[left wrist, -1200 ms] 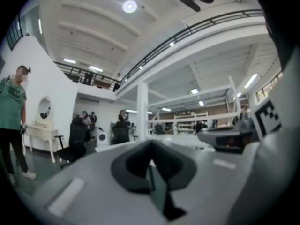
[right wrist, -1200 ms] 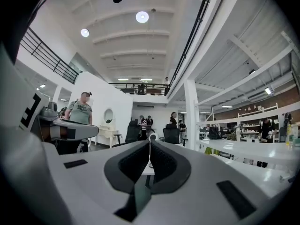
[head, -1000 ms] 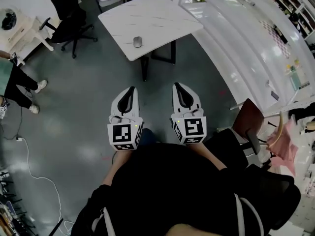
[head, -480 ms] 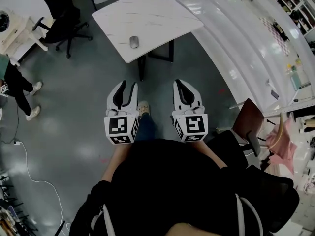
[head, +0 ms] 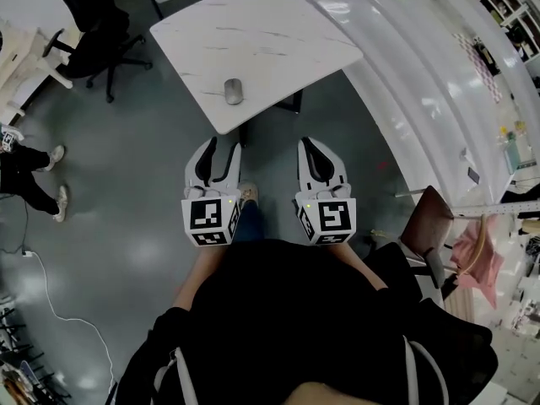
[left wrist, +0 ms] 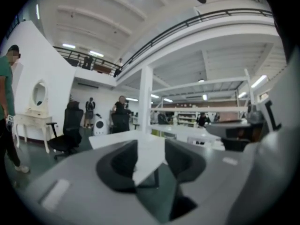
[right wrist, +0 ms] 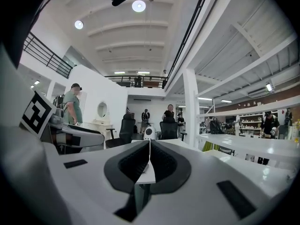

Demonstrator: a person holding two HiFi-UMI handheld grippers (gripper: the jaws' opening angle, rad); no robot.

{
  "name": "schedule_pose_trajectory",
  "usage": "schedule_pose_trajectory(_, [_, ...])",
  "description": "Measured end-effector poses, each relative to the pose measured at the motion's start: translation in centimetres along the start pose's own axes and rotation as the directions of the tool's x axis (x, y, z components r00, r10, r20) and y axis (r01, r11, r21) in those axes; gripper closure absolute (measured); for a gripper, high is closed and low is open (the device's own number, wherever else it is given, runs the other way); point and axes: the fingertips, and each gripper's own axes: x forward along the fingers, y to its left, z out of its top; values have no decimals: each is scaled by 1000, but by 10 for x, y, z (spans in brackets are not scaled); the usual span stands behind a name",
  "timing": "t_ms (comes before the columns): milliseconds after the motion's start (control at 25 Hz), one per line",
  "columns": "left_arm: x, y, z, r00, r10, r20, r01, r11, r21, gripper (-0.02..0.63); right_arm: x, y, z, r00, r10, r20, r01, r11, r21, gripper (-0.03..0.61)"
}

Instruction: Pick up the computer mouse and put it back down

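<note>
A grey computer mouse [head: 233, 91] lies near the front corner of the white marble table [head: 278, 36]. Both grippers are held above the dark floor, short of that table edge and apart from the mouse. My left gripper [head: 224, 144] is closest to the mouse, just below it in the head view. Its jaws have just been opening and stand apart with nothing between them; in the left gripper view [left wrist: 151, 144] the table [left wrist: 149, 156] shows through the gap. My right gripper [head: 307, 144] is shut and empty, its pads meeting in the right gripper view [right wrist: 149, 144].
A long white counter [head: 405, 74] curves along the right. A black office chair [head: 93, 45] stands left of the table, and a brown chair [head: 426, 218] sits close at my right. A person's legs [head: 29, 163] and a floor cable [head: 51, 285] are at far left.
Both grippers and I have come closer to the table, so the mouse sits lower in view. The left jaws went from shut to open. The right jaws stayed shut.
</note>
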Motion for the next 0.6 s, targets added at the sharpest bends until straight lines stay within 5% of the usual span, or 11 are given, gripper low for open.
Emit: schedule_pose_trajectory(600, [145,63,-6,994,-73,-84,73,997,-6,426,156,-23,-22,993,-14,-119,18,999,35,558])
